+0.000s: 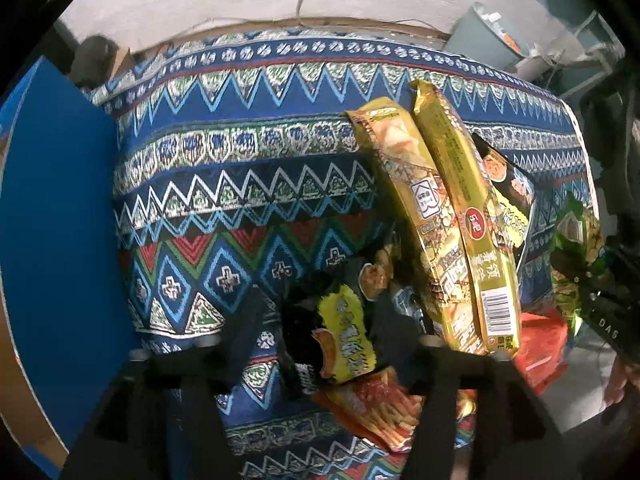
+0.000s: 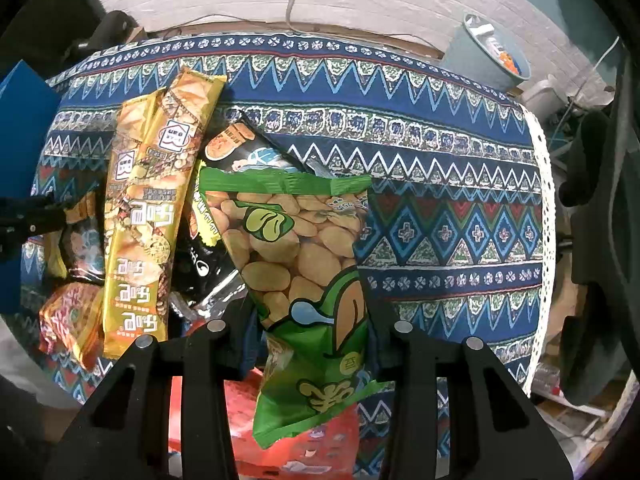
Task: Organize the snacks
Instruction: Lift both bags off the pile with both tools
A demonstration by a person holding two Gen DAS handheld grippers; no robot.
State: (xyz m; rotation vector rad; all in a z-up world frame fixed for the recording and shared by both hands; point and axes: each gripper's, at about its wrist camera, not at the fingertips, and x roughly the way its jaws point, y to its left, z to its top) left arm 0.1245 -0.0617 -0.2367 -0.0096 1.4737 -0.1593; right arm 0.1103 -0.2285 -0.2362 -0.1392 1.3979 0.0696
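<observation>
A pile of snack packets lies on a patterned blue cloth (image 1: 240, 168). Two long gold packets (image 1: 448, 216) lie side by side; they also show in the right wrist view (image 2: 148, 216). My left gripper (image 1: 320, 356) is open, its jaws either side of a black-and-yellow packet (image 1: 340, 340) that lies over an orange fries packet (image 1: 380, 404). My right gripper (image 2: 312, 332) has a green broad-bean packet (image 2: 304, 264) between its jaws, raised above a red packet (image 2: 304, 448). The right gripper and its green packet (image 1: 572, 248) show at the right in the left wrist view.
A blue box (image 1: 56, 216) stands at the table's left side. A pale bucket (image 2: 488, 52) sits beyond the far right corner, before a white wall. The cloth (image 2: 440, 208) to the right of the pile is bare. A lace edge (image 2: 544, 208) marks the table's right side.
</observation>
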